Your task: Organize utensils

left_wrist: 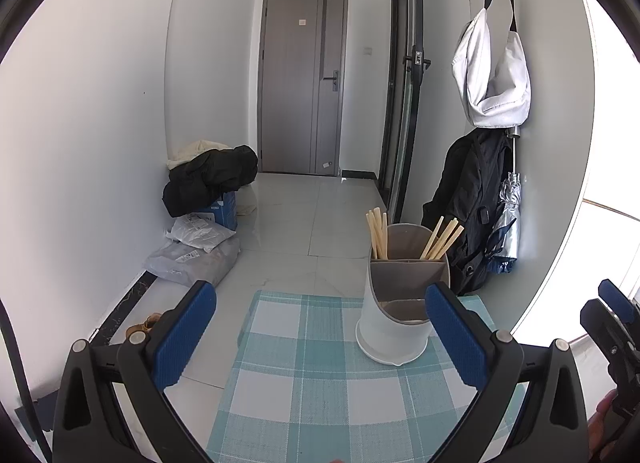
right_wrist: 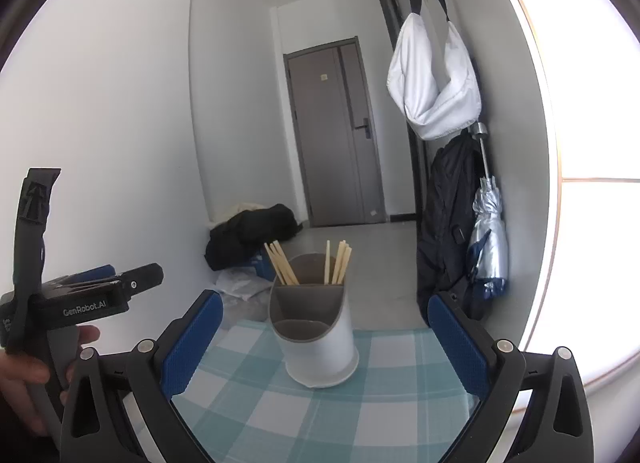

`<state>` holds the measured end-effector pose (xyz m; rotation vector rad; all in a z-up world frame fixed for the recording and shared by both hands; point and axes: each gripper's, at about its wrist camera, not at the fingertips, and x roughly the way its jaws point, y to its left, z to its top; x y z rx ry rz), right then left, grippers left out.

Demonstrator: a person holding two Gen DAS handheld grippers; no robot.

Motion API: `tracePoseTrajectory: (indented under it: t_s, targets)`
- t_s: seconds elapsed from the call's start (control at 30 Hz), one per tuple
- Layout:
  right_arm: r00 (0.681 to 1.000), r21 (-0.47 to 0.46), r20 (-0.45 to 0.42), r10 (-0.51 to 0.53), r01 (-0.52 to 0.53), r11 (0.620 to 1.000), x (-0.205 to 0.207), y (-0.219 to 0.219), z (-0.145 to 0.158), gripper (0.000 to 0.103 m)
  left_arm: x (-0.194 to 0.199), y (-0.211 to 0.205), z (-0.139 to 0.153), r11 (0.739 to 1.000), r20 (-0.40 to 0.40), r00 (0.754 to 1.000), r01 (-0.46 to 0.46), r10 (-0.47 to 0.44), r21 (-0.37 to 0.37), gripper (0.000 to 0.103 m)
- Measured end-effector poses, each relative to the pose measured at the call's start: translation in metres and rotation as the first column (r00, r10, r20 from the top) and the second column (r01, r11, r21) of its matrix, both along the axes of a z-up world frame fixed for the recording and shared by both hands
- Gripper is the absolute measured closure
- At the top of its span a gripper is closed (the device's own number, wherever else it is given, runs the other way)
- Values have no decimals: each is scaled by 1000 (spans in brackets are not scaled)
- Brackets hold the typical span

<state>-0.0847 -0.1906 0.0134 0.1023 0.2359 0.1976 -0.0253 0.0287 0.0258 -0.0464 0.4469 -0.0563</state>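
A white utensil holder point(left_wrist: 394, 311) with grey inner compartments stands upright on a blue-and-white checked tablecloth point(left_wrist: 304, 383). It also shows in the right wrist view point(right_wrist: 320, 339). Several wooden chopsticks point(left_wrist: 378, 235) stand in its two back compartments; the front compartment looks empty. The chopsticks also show in the right wrist view point(right_wrist: 282, 265). My left gripper point(left_wrist: 320, 327) is open and empty, just short of the holder, which sits toward its right finger. My right gripper point(right_wrist: 326, 335) is open and empty, with the holder between its fingers and ahead of them.
The table's far edge is just behind the holder. Beyond are a tiled floor, a pile of black clothes and bags point(left_wrist: 208, 179) at left, a grey door point(left_wrist: 302, 83), and a black backpack point(left_wrist: 468, 203), white bag point(left_wrist: 494, 75) and umbrella point(right_wrist: 490, 239) hanging at right.
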Motion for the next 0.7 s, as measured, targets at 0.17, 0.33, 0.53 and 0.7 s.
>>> tracePoseTrajectory:
  t_s: [0.17,0.33,0.53,0.7]
  targets:
    - [1000,3,-6,-4,4,1000,1,0,-1,0,0,-1,-2,1000,-7,1000,6,-6,3,1]
    - [1000,2,-6,-10,10,1000,0,-1,-1,0,1,1,-4,1000,-21,1000,4,-4,-15,1]
    - [1000,-3,-7,-12,12,1000,0,-1,-1,0,1,1,-4,1000,-22,1000,-1,1,-13,1]
    - [1000,5,-18,-17,17,1000,1,-3,-3,0,1,1,-7,1000,-24,1000,-3,3,-15,1]
